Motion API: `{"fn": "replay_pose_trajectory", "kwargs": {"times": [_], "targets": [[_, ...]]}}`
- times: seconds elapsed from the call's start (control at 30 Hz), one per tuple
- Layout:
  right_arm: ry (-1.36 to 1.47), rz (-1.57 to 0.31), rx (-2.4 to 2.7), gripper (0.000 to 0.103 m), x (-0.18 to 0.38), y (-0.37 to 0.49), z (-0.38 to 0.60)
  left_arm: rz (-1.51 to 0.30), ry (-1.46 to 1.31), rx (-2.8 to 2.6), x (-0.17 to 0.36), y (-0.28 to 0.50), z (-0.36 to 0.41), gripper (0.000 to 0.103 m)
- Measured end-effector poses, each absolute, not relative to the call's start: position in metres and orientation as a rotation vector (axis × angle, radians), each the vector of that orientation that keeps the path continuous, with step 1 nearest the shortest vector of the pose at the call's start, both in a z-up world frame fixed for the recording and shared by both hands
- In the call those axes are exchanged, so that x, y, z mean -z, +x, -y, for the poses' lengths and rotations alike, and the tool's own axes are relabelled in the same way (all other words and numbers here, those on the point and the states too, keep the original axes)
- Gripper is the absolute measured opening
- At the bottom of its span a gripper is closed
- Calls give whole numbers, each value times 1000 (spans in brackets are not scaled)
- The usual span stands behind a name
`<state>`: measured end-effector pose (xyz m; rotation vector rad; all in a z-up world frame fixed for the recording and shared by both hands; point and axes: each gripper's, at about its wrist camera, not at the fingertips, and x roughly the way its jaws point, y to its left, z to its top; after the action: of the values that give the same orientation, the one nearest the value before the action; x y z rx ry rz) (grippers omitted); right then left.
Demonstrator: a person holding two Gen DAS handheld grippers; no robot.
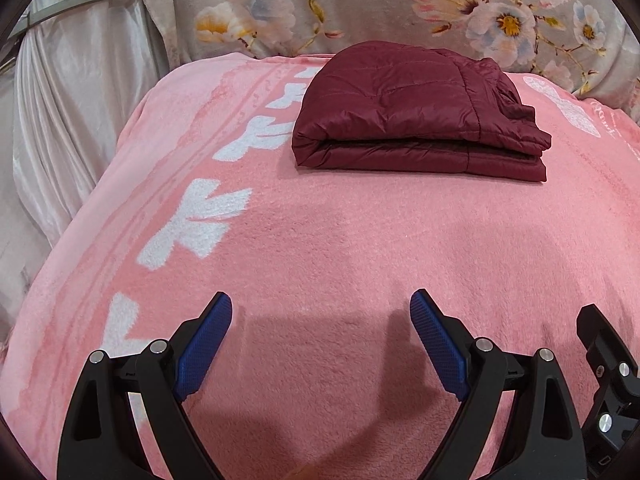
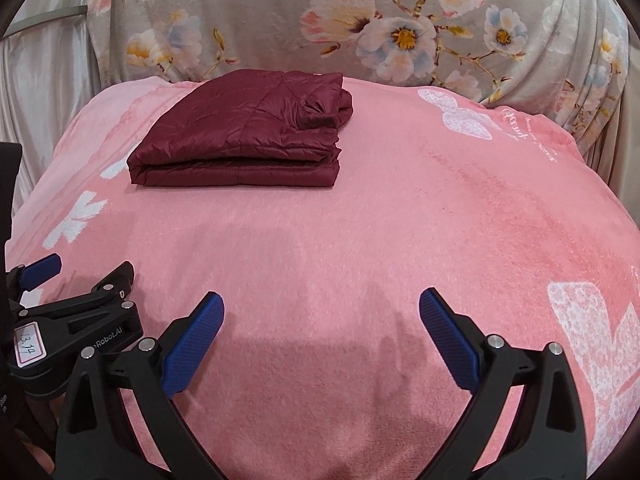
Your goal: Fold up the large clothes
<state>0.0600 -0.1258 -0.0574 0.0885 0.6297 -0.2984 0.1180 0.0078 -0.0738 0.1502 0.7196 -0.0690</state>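
A dark red quilted jacket (image 1: 416, 112) lies folded into a flat, layered rectangle at the far side of the pink blanket; it also shows in the right wrist view (image 2: 248, 136). My left gripper (image 1: 320, 304) is open and empty, held low over the blanket well short of the jacket. My right gripper (image 2: 320, 304) is open and empty too, beside the left one, with the jacket ahead and to its left. The left gripper shows at the left edge of the right wrist view (image 2: 80, 280).
The pink fleece blanket (image 1: 340, 232) with white printed shapes covers the surface. A grey floral blanket (image 2: 360, 28) hangs behind it. Shiny white curtain fabric (image 1: 68, 120) hangs at the left.
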Motion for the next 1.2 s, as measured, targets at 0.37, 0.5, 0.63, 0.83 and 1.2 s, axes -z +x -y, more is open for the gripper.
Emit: {"fn": "replay_pose_trajectory", "kwargs": {"times": [0.37,0.5,0.63,0.83,1.2], "targets": [[76,-628,289,96,57,58,127,-701,160,74,73,115,-5,89],[74,-628,290,96,57,58,127,-699,165,74,73,114,-4,89],[73,-628,289,96,57,58,127,-695,170,75,72,114,-3,89],[74,-627,289,96,57,58,127,-692,169,77,72,114,-4,89],[74,-628,290,96,57,58,126,-692,171,77,72,114,-4,89]]}}
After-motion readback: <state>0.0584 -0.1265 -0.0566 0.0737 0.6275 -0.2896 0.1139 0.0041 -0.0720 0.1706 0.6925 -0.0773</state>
